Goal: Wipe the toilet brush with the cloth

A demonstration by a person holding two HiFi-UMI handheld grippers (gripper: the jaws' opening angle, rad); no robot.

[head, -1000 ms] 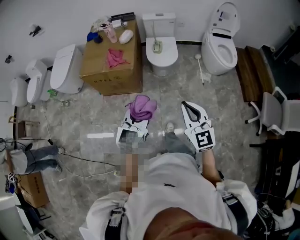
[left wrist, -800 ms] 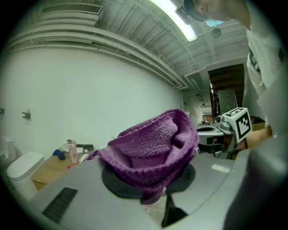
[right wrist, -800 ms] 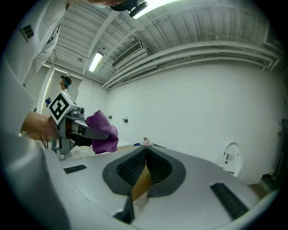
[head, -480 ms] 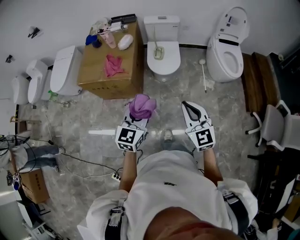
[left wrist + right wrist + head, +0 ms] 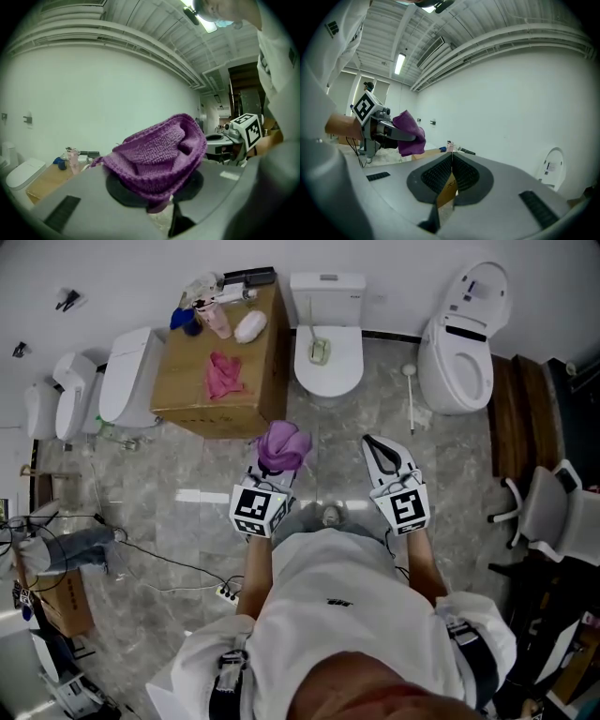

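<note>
Both forearms reach forward side by side over the floor, tools nearly level. The left tool (image 5: pixel 276 466) is pinched on the purple cloth (image 5: pixel 284 444), which bunches over its tips. The right tool (image 5: pixel 374 446) is pressed together, with nothing between its jaws. Only the head view shows the brush (image 5: pixel 411 399), lying on the floor between two toilets, well ahead of the right tool. The right gripper view catches the left tool and cloth side-on.

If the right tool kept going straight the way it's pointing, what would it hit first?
Probably the cardboard box, which shows dead ahead of the shut right tool; depth is hard to judge.
</note>
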